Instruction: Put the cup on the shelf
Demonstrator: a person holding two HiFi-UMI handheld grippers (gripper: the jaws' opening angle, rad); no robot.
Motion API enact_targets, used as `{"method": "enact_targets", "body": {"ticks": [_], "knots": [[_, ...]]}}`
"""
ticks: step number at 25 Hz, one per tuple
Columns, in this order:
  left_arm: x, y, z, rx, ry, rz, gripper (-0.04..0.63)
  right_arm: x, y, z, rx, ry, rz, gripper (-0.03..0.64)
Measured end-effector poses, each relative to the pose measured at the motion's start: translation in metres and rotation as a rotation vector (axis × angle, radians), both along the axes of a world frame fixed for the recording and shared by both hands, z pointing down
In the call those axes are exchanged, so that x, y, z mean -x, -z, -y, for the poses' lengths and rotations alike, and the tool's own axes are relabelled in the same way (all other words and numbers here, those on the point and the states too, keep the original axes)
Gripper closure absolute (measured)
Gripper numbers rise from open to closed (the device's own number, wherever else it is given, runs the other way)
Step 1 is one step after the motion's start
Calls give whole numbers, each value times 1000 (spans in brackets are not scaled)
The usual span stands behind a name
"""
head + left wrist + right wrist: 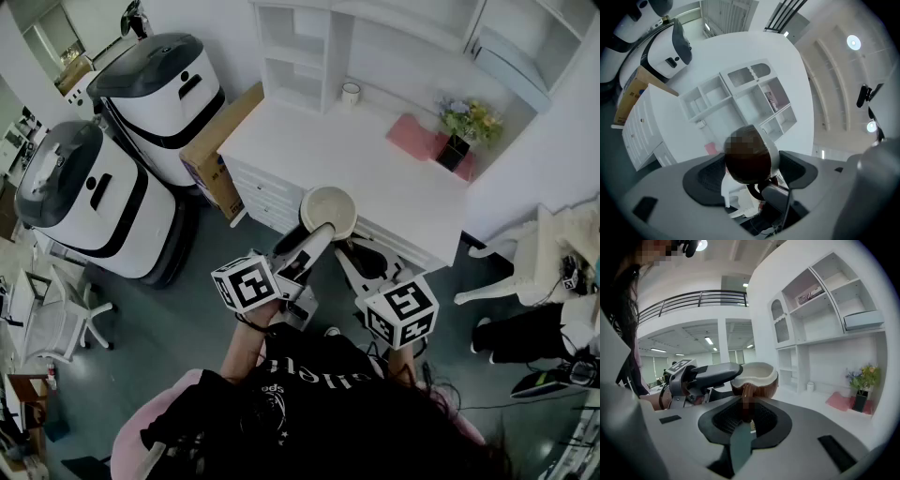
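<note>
At 6 o'clock in the head view, nearest of all, a person's black shirt (309,394) is seen from above. Two marker cubes are carried just ahead of it, the left cube (246,284) at 11 o'clock and the right cube (401,312) at 1 o'clock.

The cup (328,208), brown outside and cream inside, is held upright in the air at 12 o'clock, at the front edge of the desk (356,173). The right gripper (745,416) is clenched: its jaws are closed on the cup's handle (746,391), which is seen running down from the bowl into the gap between them. The left gripper (752,160) is released. Its jaws are spread wide, the cup's body is set between them, and the pads (708,176) are placed just beside its wall.

Beyond the cup, the white desk is spread from 11 to 2 o'clock. A pink object (414,136) is laid on it at 1 o'clock, and a pot of flowers (466,122) is stood just beside that. A small white jar (350,92) is placed at 12 o'clock, close to the foot of the shelf (295,42).

The shelf is set along the desk's far edge, and a flat grey box (863,319) is laid on one upper board. A cardboard box (217,150) is leaned at the desk's left end at 10 o'clock. Two white and black machines (75,202) are parked farther out, toward 9 and 10 o'clock.
</note>
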State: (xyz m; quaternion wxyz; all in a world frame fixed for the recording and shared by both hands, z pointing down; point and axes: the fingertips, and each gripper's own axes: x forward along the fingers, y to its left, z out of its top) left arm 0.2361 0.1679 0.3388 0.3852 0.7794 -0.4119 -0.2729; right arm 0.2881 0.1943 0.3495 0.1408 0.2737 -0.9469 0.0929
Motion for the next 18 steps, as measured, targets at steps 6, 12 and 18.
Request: {"method": "enact_targets", "body": {"ticks": [6,12,18], "knots": [[9,-1,4,-1,-2,2,230,9,-1,4,-4,-1,2,538],[25,-6,9,7,12,4,230,25,-6,8,14,7,10,538],[50,-6,14,9,16,-15,230,53,-8,16,15,28,3,538]]}}
